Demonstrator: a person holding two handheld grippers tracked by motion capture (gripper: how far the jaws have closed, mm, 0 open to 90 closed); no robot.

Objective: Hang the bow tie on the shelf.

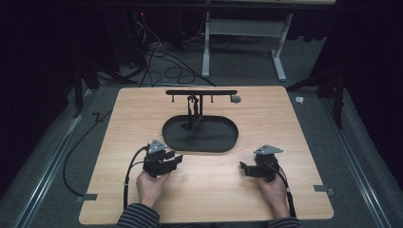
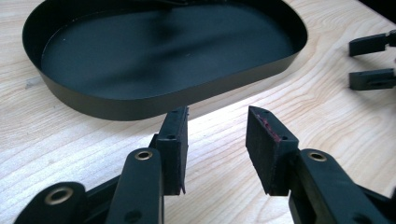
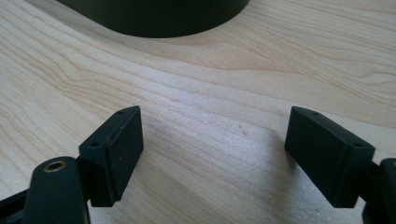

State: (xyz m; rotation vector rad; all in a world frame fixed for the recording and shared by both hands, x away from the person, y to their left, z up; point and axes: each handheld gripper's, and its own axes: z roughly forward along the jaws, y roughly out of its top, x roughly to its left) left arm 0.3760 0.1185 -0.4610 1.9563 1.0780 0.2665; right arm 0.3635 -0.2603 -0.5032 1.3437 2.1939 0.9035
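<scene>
The black oval metal tray [image 1: 200, 134] with its low upright wall lies at the middle of the pale wooden table [image 1: 119, 142], and from its far edge rises a thin black post carrying a black crossbar with small pegs [image 1: 201, 92], on which a small dark item [image 1: 192, 107] seems to hang, too small to make out. The left gripper [image 1: 177, 158] sits at about seven o'clock from the tray, just beside its near wall and apart from it; in the left gripper view its jaws stand partly apart with nothing between the pads [image 2: 177, 140], aimed at the tray's wall [image 2: 140, 105]. The right gripper [image 1: 243, 168] waits at about four o'clock from the tray, farther off, its jaws spread wide over bare wood in the right gripper view, holding nothing. By my reading, this is the approach stage: neither tool has taken anything, and the left one is nearest to work. The next move would call for lifting over the wall rather than pushing into it, then reaching toward twelve o'clock for the post and its hanging piece. In the way stand the tray's rim and the slender post. Beyond the table, at twelve o'clock, a grey desk frame [image 1: 206, 42] and loose cables [image 1: 161, 61] lie on the carpet, well apart.
</scene>
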